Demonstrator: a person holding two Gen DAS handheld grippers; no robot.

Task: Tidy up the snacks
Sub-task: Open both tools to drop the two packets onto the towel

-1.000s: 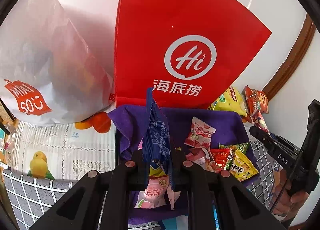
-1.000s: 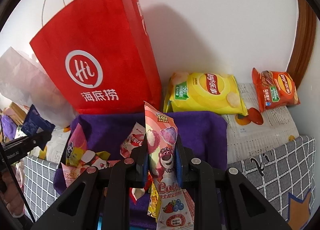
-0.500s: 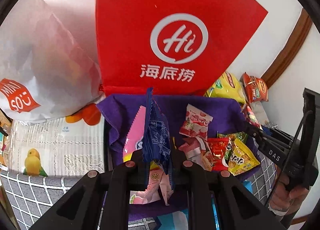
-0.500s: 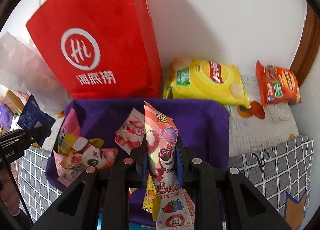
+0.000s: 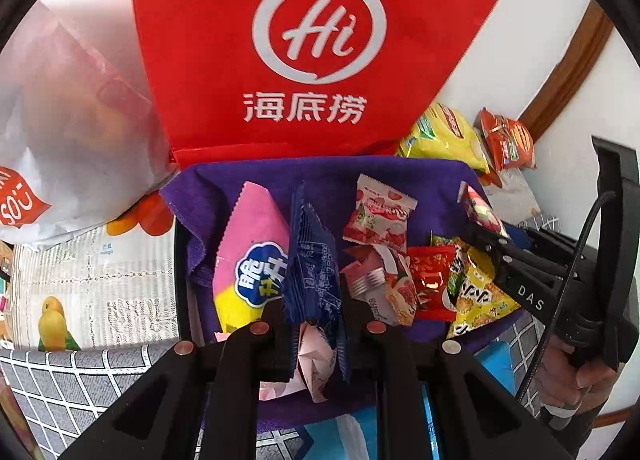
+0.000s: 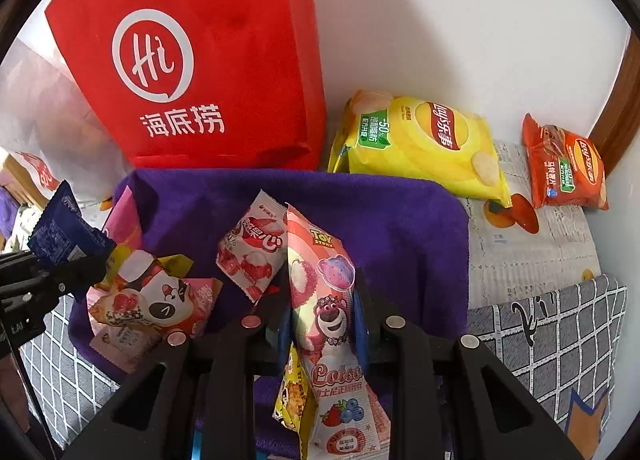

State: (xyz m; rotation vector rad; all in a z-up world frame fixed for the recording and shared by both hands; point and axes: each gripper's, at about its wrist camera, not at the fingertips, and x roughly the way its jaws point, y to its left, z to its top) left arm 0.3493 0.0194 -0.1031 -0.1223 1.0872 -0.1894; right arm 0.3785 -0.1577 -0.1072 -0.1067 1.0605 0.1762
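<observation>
Snacks are what we are sorting, and in the left wrist view the left gripper (image 5: 314, 324) is clamped on a dark blue packet (image 5: 314, 256) that stands upright between its fingers. Compared with a second ago, the red bag (image 5: 316, 44) looms larger and more of the purple cloth (image 5: 424, 176) lies under us, so we judge we are carrying the packet in over the pile, close to a drop. On the cloth we see a pink and yellow packet (image 5: 250, 256) at 9 o'clock of the blue one, a red-and-white candy packet (image 5: 380, 212) at 2 o'clock, and a red and a yellow sachet (image 5: 476, 296) at 3 o'clock. The right gripper (image 5: 486, 236) enters from 3 o'clock. In the right wrist view the right gripper (image 6: 322, 320) is shut on a tall pink Lotso packet (image 6: 324, 300), glossy and slightly creased, held upright over the cloth's near edge. The cloth fills more of this view too, so both hands have closed in together. The left gripper's blue packet shows at 9 o'clock. A big yellow crisp bag (image 6: 424, 148) and an orange crisp bag (image 6: 564, 168) lie off the cloth at 1 and 2 o'clock, by the wall, not yet gathered.
</observation>
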